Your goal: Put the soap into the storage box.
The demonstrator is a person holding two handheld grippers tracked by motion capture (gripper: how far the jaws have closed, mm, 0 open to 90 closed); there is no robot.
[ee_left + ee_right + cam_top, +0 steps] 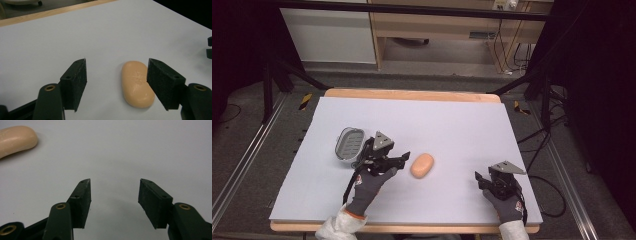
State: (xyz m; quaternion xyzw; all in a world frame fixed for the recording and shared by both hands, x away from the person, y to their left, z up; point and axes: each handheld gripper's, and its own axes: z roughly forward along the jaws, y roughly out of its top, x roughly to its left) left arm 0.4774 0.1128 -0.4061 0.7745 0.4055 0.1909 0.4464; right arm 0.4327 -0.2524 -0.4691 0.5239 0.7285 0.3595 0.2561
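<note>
My left gripper (116,83) has its jaws wide apart and empty, with the soap (137,83) lying flat on the table between them, hard against the right-hand jaw. I judge the soap stiff, light and slick, so I would clamp across its narrow middle. My right gripper (114,203) gapes empty, soap well off. The high view adds a soap dish (350,143) behind my left gripper.

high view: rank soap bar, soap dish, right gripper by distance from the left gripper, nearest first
From the left gripper:
1. Soap bar, just past its open jaws, toward the table's middle.
2. Soap dish, behind the hand, toward the table's left edge. It is near enough that its order with the soap is arguable.
3. Right gripper, clearly farthest, at the near right.
</note>
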